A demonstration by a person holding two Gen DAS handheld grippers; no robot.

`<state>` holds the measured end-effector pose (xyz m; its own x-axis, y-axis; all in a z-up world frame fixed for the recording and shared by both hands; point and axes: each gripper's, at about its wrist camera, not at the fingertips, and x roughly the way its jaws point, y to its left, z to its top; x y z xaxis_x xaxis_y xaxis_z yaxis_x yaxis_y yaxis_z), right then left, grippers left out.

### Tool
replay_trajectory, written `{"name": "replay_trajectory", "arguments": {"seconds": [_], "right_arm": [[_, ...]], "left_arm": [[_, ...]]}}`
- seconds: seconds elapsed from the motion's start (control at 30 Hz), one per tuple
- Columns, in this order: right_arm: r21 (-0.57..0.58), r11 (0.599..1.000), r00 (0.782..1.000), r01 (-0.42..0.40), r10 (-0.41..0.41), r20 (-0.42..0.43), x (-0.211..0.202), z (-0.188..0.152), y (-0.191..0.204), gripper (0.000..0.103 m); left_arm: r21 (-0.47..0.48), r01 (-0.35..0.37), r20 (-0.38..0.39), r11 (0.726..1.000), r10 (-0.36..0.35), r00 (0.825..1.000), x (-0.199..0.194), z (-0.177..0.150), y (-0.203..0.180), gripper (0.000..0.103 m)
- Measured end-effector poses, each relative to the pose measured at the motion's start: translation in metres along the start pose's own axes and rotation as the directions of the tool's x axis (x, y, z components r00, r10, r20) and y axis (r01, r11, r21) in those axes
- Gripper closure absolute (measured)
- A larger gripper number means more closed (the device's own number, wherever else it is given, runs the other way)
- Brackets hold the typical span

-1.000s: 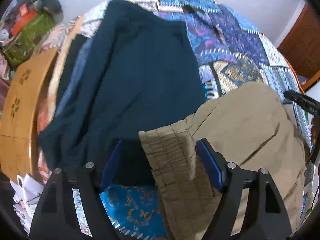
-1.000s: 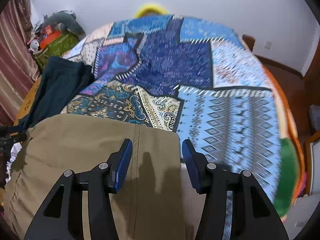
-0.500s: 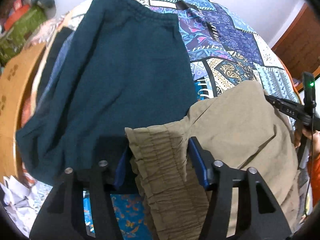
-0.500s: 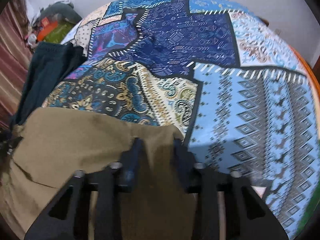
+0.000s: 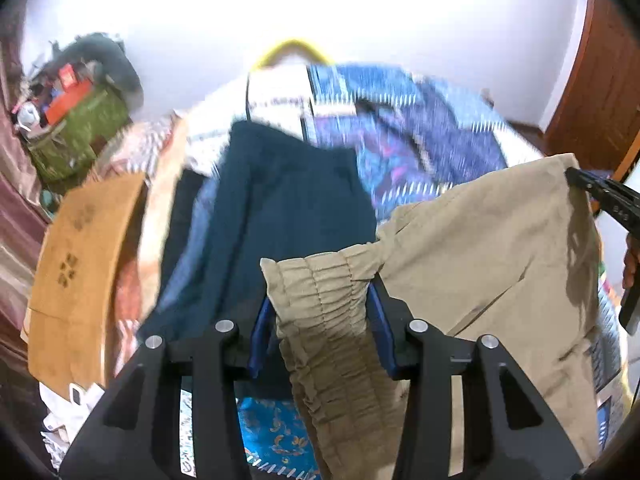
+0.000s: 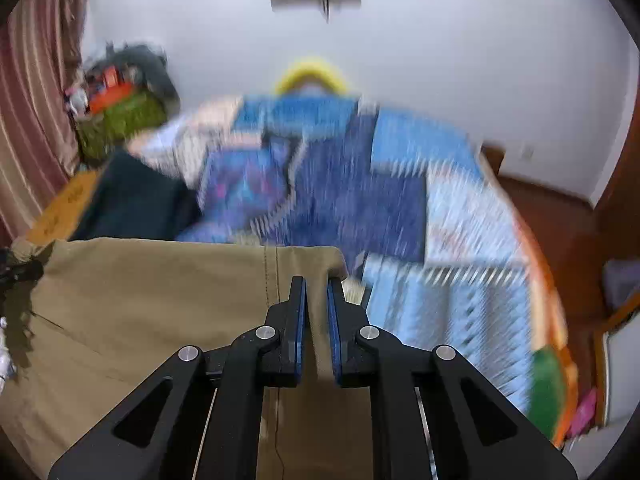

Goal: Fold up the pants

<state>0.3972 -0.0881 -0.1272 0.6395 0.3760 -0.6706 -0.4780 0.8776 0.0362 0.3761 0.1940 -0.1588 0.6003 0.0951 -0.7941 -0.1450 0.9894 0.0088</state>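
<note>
Khaki pants [image 5: 480, 248] hang lifted above the bedspread [image 6: 400, 216], beside dark pants [image 5: 280, 216] at left; left gripper [image 5: 320, 324] pinches the gathered waistband [image 5: 320, 296]; right gripper [image 6: 317, 312] is pressed tight on the far corner; step looks like lift-and-carry; next, probably lay them flat, then fold.

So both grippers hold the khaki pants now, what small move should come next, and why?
Probably carry both grips forward over the bed and lay the held edge down. The left gripper is shut on the gathered waistband of the khaki pants, and the right gripper pinches the other corner. The cloth hangs between them, above the patterned bedspread, so it looks ready to fold.
</note>
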Motion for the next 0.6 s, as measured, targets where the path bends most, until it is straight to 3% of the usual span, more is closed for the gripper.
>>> {"name": "replay_trajectory", "arguments": {"seconds": [0.2, 0.6], "right_arm": [[-0.003, 1.000, 0.993, -0.010, 0.010, 0.117, -0.063, 0.023, 0.010, 0.094], [0.000, 0.999, 0.988, -0.053, 0.052, 0.145, -0.137, -0.044, 0.019, 0.094]], "left_arm": [[0.008, 0.006, 0.051, 1.000, -0.006, 0.999, -0.042, 0.001, 0.000, 0.059], [0.062, 0.040, 0.067, 0.997, -0.044, 0.997, -0.095, -0.066, -0.010, 0.059]]}}
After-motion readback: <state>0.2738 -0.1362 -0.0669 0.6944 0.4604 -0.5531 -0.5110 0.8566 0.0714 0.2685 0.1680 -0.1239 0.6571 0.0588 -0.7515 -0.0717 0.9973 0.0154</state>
